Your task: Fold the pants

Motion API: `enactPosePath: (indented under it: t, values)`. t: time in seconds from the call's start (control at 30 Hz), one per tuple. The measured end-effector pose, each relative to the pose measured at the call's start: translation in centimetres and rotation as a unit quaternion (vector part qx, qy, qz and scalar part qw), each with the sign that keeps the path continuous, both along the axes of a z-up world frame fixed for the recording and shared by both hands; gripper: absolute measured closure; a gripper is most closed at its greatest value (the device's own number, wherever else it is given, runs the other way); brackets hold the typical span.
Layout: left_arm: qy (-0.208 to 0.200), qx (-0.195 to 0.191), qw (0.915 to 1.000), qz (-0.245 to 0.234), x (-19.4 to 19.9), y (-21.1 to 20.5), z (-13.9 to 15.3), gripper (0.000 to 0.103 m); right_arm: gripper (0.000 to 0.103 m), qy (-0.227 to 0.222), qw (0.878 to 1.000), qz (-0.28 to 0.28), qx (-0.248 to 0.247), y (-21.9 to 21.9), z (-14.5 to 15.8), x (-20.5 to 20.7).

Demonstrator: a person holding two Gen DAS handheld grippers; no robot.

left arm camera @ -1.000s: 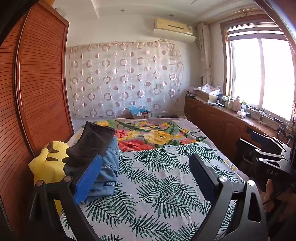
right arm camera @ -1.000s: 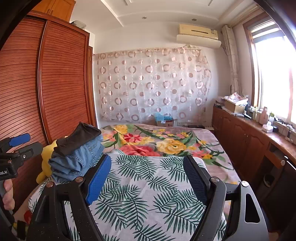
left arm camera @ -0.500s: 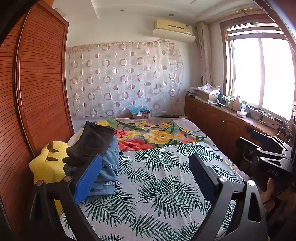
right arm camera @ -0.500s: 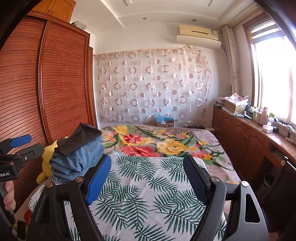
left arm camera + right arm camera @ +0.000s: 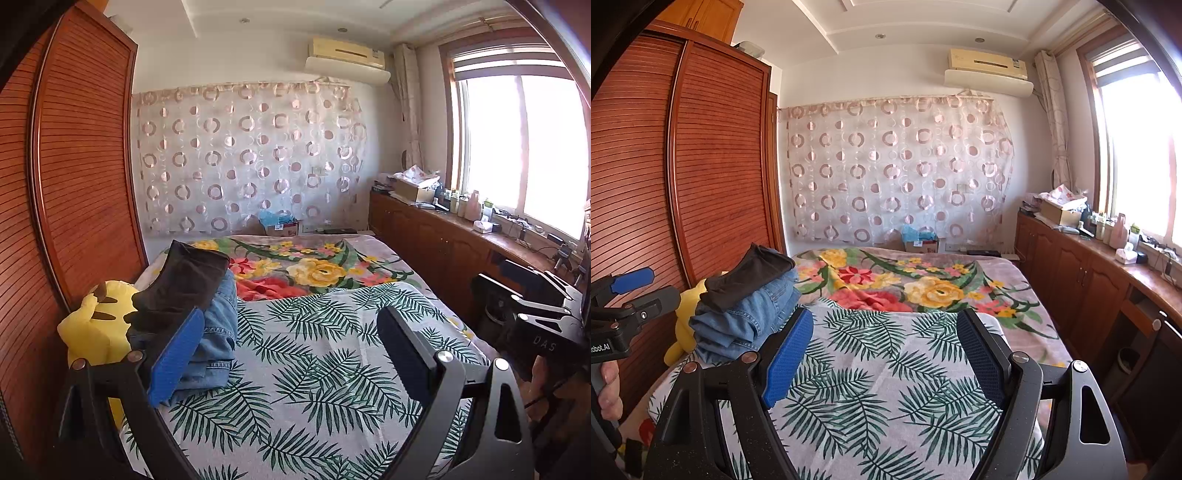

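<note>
Left gripper (image 5: 291, 350) and right gripper (image 5: 886, 350): jaws spread, empty, held above the bed (image 5: 886, 387). Folded pants (image 5: 746, 314) stacked at its left edge beside a yellow plush (image 5: 92, 325), apparently leaving folding space.

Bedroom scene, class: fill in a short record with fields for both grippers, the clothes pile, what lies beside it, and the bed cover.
left gripper: open, holds nothing, above the bed
right gripper: open, holds nothing, above the bed
pile: dark pants folded on top of blue jeans, at the bed's left edge
beside pile: yellow plush toy, against the wooden wardrobe
bed cover: palm-leaf sheet over a floral blanket
</note>
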State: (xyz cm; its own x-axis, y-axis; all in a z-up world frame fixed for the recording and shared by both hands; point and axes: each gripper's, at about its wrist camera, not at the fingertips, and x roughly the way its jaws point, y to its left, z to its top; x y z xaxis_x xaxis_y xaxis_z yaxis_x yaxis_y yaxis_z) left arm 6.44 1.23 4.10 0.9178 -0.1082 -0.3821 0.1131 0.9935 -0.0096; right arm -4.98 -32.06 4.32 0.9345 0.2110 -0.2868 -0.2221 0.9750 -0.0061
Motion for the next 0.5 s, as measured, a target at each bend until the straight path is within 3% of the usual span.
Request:
enactPosePath:
  t: [0.5]
  values:
    - [0.0, 0.0, 1.0, 0.0, 0.01, -0.02, -0.03, 0.008, 0.021, -0.003, 1.0, -0.002, 0.0, 0.12, -0.11, -0.07]
